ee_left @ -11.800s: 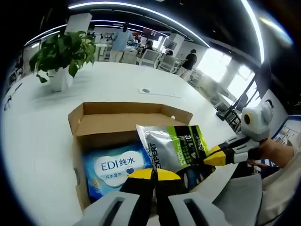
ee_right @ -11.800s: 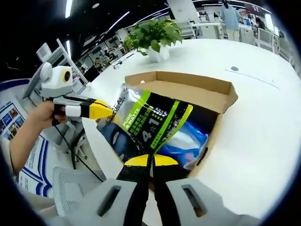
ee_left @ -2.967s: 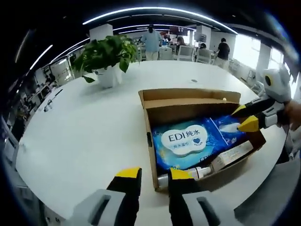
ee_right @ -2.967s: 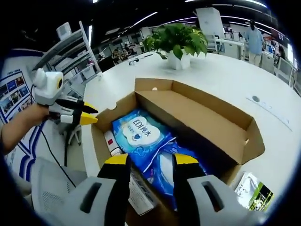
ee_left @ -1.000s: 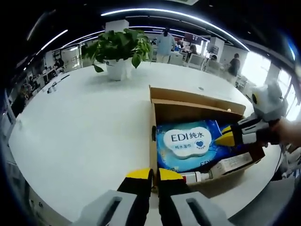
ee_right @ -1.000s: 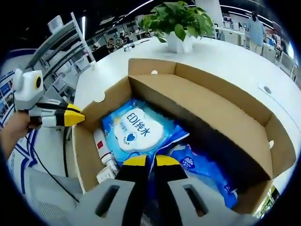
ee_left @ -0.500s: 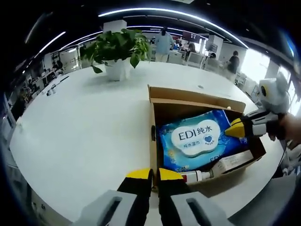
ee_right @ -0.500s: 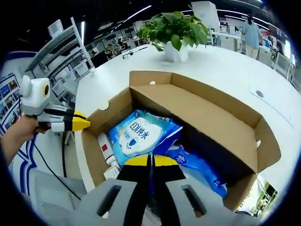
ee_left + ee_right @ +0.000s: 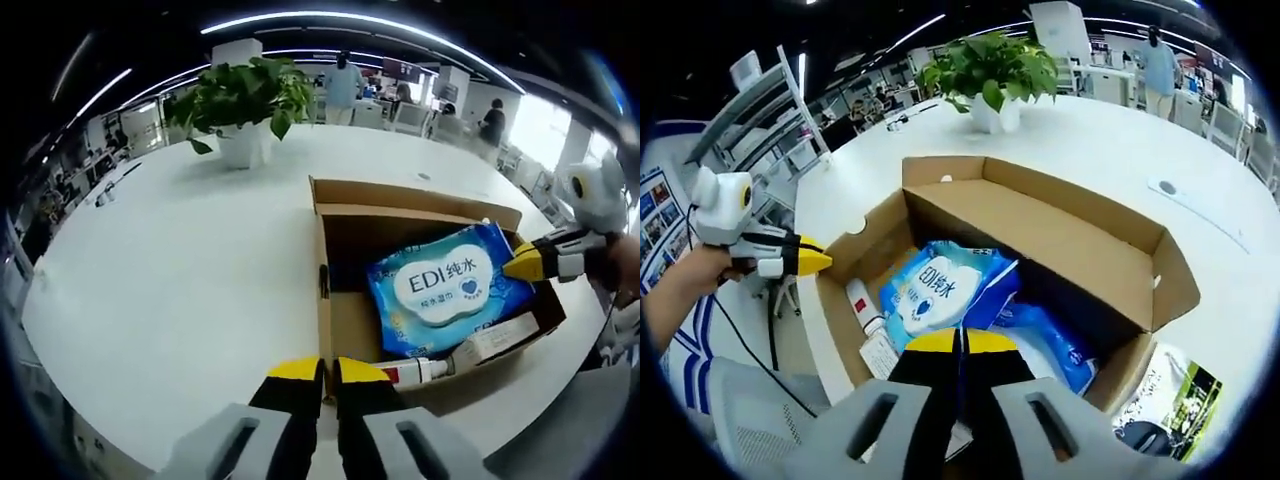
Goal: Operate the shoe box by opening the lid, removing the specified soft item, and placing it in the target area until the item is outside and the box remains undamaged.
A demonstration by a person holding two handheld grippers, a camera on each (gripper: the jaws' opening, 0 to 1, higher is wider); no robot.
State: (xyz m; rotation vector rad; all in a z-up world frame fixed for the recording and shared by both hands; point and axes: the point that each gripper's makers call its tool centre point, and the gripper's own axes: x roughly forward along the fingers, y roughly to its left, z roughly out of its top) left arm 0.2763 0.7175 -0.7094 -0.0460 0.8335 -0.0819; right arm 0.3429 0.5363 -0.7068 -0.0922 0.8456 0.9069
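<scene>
Both tools closed: right tool (image 9: 960,345) grips wipes pack (image 9: 940,285); right gripper view alone shows green pouch (image 9: 1170,400).

Left of the shoe box (image 9: 335,262) I have bare white table (image 9: 170,260) to pass over. Beyond it stands the potted plant (image 9: 240,110). On the box's right side a green-striped pouch (image 9: 1165,405) lies on the table.

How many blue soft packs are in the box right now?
2: the wipes pack lifted by the right gripper, and a second blue pack lying beneath it. More may be hidden underneath.
</scene>
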